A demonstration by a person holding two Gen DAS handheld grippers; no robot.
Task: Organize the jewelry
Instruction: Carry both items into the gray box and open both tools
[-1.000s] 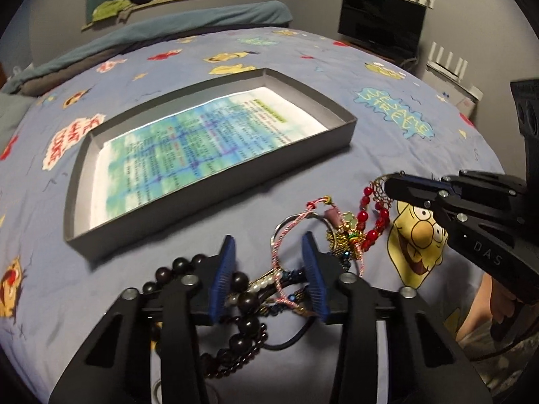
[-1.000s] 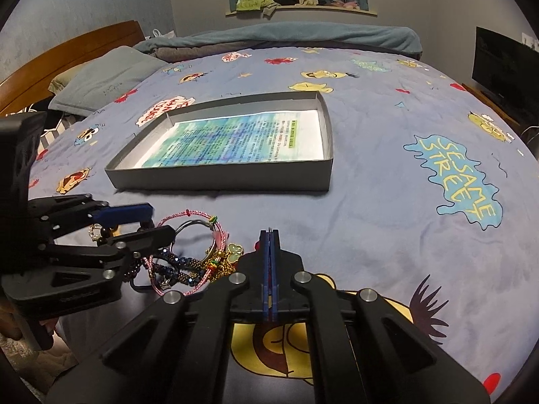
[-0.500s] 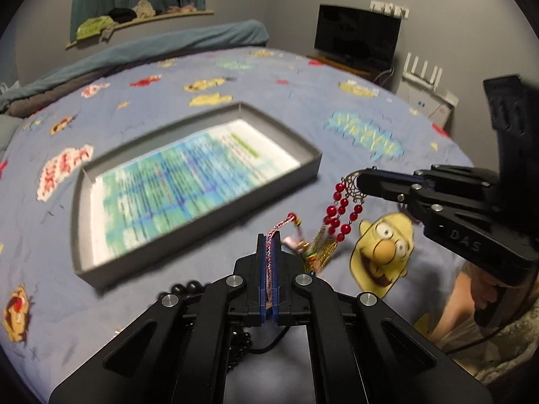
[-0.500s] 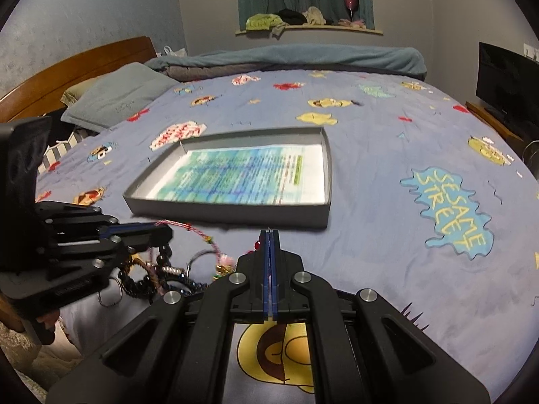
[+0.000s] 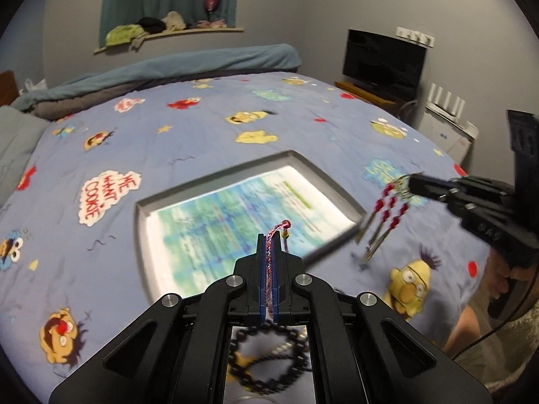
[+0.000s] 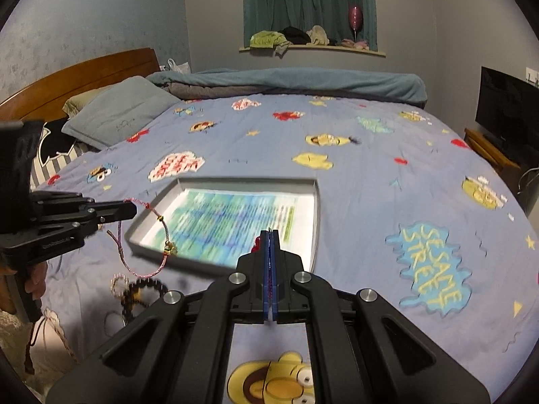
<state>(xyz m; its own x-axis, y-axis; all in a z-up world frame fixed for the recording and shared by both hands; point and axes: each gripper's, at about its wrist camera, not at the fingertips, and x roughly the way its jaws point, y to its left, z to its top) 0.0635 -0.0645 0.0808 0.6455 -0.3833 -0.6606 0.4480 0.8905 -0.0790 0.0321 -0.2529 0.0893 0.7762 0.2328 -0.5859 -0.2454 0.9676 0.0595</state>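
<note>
From the left wrist we see our left gripper [image 5: 268, 252] clamped tight on a pink braided cord bracelet [image 5: 273, 235] above the grey tray [image 5: 141, 235], while our right gripper [image 5: 416, 185] pinches a red beaded earring [image 5: 387, 208] that dangles off the tray's right corner. From the right wrist, the right gripper's blue pads [image 6: 266, 269] are pressed together with red beads peeking beside them, the bracelet loops down over the tray's near-left corner, and a dark bead bracelet [image 6: 145, 289] lies on the Sesame Street bedspread [image 6: 370, 168].

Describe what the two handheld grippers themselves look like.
Both the left gripper and right gripper are matte black, angular linkage frames with silver round bolts and flat blue-padded fingers. The right one shows faint embossed lettering and a trailing black cable.
</note>
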